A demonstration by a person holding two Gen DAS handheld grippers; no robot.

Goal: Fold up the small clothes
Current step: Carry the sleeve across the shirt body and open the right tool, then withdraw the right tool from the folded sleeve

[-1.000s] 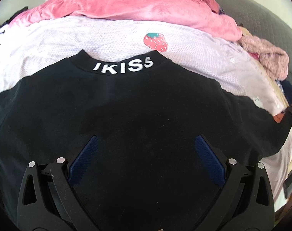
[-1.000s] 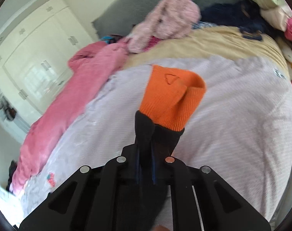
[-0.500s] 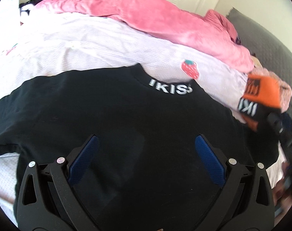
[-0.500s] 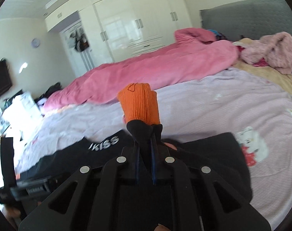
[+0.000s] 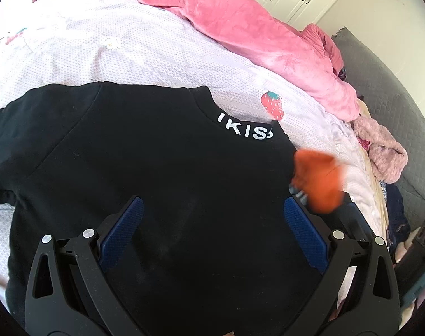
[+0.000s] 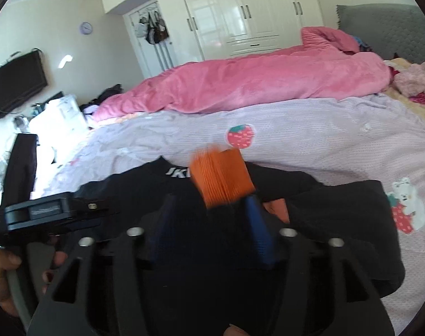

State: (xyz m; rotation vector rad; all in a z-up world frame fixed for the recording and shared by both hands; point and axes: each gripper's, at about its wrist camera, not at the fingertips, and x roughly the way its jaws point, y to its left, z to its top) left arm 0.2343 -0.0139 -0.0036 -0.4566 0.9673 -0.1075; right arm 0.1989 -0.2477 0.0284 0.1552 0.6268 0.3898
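Note:
A black sweater (image 5: 156, 168) with white letters on its collar lies flat on the bed, back up. My left gripper (image 5: 212, 204) hovers open just above its middle, with nothing between the blue pads. The sweater's sleeve, which ends in an orange cuff (image 6: 221, 176), lies folded in over the body. My right gripper (image 6: 209, 204) is around that sleeve and its jaws are opening; the blue pads (image 6: 257, 224) stand apart from the cloth. The cuff (image 5: 317, 183) is blurred by motion, beside my left gripper's right finger.
A pink duvet (image 5: 240, 22) is heaped along the far side of the lilac sheet (image 5: 128, 50) with strawberry prints. Fuzzy pink clothes (image 5: 386, 159) and a grey headboard (image 6: 380, 28) are at the right. A person's hand (image 6: 5, 280) holds the left gripper's handle.
The right gripper swung the orange-cuffed sleeve from out over the bed in across the sweater's body, then its jaws parted. The left gripper shifted sideways over the sweater and stayed open.

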